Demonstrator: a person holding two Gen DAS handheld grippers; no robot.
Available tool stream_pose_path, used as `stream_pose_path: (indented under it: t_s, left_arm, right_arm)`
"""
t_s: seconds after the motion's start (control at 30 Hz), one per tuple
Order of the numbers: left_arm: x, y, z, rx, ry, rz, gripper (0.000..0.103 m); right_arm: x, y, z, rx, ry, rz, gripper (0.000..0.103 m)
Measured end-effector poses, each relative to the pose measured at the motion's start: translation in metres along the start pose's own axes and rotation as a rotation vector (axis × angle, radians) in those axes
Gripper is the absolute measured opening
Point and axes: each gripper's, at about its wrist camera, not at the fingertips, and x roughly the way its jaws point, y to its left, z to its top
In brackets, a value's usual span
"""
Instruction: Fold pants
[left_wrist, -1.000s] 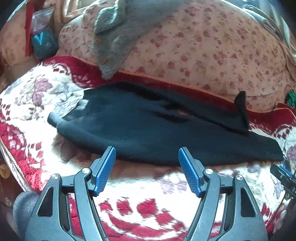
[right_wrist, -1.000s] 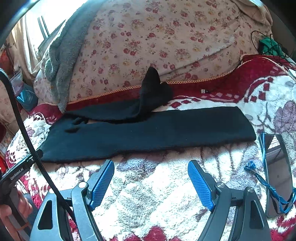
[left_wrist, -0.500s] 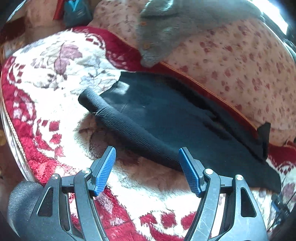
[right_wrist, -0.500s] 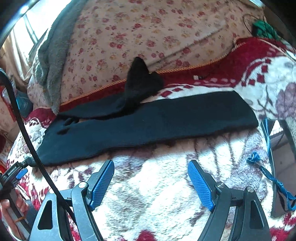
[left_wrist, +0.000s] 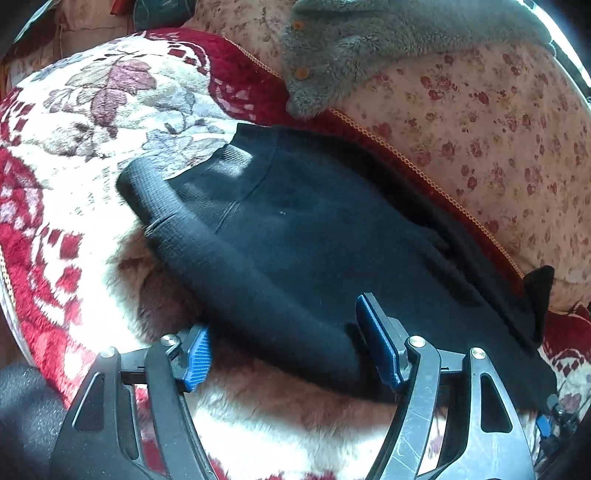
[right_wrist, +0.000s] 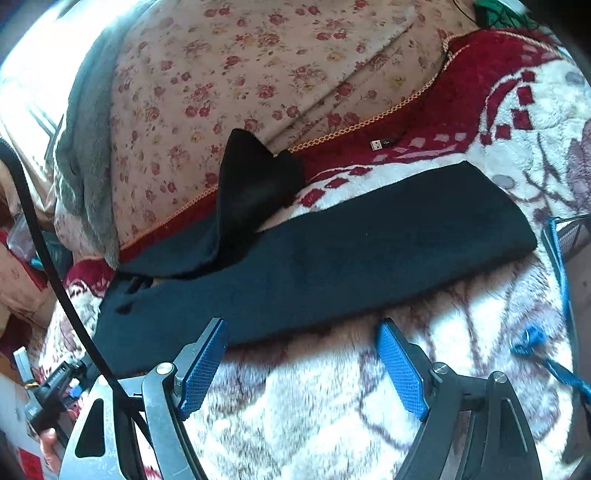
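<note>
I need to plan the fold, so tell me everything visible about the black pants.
The black pants look like soft knit, lying lengthwise on the floral plush blanket. The ribbed waistband is at the left end. One leg lies flat and straight; the far leg is bunched, its end propped against the flowered quilt. The open left tongs straddle the near edge; the open right tongs sit just short of it.

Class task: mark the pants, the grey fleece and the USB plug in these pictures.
pants (left_wrist: 303, 236): left wrist view, on the flat seat area below the waistband.
grey fleece (left_wrist: 354, 48): left wrist view, on its fuzzy middle.
USB plug (right_wrist: 382, 142): right wrist view, on the metal tip and its black body.
</note>
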Motion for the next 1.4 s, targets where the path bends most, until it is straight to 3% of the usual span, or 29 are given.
stream_pose_path:
  t_s: [0.33,0.43,0.5,0.57,0.67,0.73,0.9,1.17,1.4]
  left_arm:
    - [0.01,-0.008,0.017,0.019,-0.006,0.002,0.069]
    - [0.01,-0.007,0.021,0.022,-0.017,-0.001,0.054]
    - [0.013,-0.007,0.024,0.042,-0.017,0.026,0.035]
    - [0.014,-0.006,0.026,0.049,-0.022,0.025,0.026]
    - [0.012,-0.004,0.028,0.063,-0.035,0.013,0.018]
    - [0.009,-0.002,0.031,0.057,-0.039,-0.002,0.015]
    - [-0.006,0.004,0.032,0.096,-0.057,-0.013,0.01]
    - [-0.031,0.034,0.026,0.081,-0.05,-0.02,0.007]
    - [-0.041,0.058,0.026,0.036,-0.053,-0.006,0.006]
  right_arm:
    - [0.0,-0.041,0.026,0.16,-0.01,0.08,0.081]
    - [0.005,-0.046,0.032,0.179,-0.011,0.103,0.08]
    - [0.009,-0.045,0.035,0.156,-0.019,0.091,0.067]
    - [0.01,-0.046,0.035,0.139,-0.04,0.081,0.041]
    - [0.012,-0.056,0.035,0.166,-0.059,0.091,0.022]
    - [0.011,-0.06,0.034,0.173,-0.066,0.092,0.015]
    - [0.004,-0.046,0.031,0.107,-0.055,0.098,0.01]
    - [-0.012,-0.011,0.006,0.015,-0.024,0.142,0.01]
    - [-0.017,-0.001,-0.013,0.007,0.007,0.174,0.008]
